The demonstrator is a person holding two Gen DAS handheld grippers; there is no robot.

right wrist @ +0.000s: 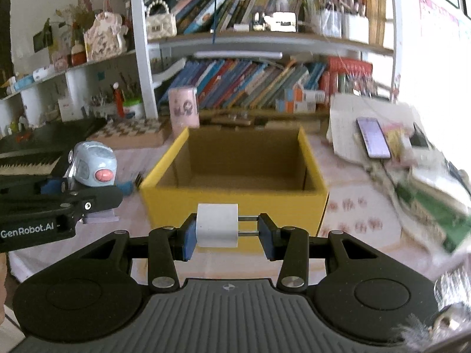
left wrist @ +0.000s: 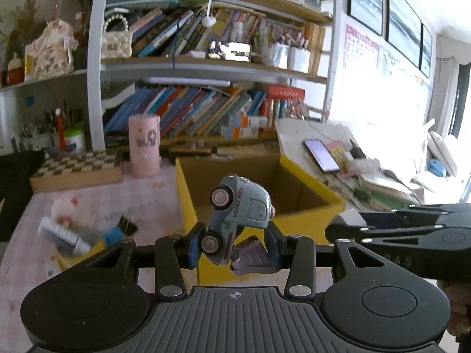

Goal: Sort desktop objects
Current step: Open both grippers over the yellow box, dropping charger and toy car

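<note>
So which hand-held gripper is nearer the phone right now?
Right. The right hand-held gripper, holding the white charger, is beside the phone; the left hand-held gripper sits farther across the yellow box.

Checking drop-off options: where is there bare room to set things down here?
The yellow box is empty inside. Bare tablecloth lies between it and the paper pile. Crowded: that pile with a phone, and left of the box, where small clutter lies below the checkered board.
</note>
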